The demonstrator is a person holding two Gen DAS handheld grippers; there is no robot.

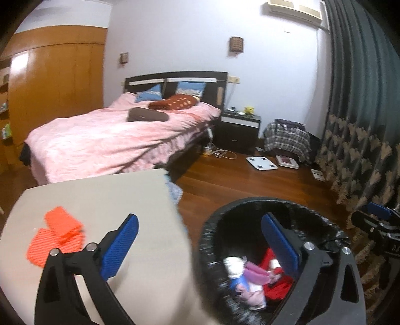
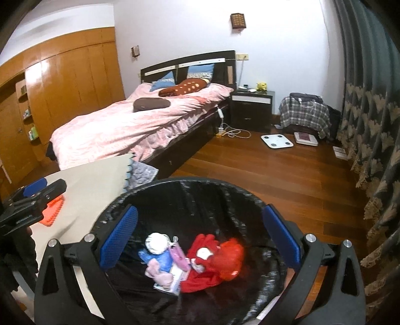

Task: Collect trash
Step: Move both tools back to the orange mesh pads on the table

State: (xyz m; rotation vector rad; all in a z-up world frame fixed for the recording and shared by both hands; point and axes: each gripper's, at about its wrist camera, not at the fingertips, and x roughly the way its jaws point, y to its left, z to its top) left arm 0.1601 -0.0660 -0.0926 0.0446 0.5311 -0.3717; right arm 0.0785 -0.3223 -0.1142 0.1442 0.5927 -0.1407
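The near rim of the bin (image 2: 175, 182) is cut off at six o'clock in the right wrist view, behind the gripper's frame. In the left wrist view the bin's liner (image 1: 212, 250) smears with blur, and the trash (image 1: 246, 282) inside it blurs too; what each piece is cannot be told. The orange pieces (image 1: 57, 237) on the table (image 1: 100, 200) at eight o'clock are soft-edged. The air conditioner (image 1: 295, 8) is cropped at one o'clock. Small items on the nightstand (image 2: 252, 100) are too small to tell.
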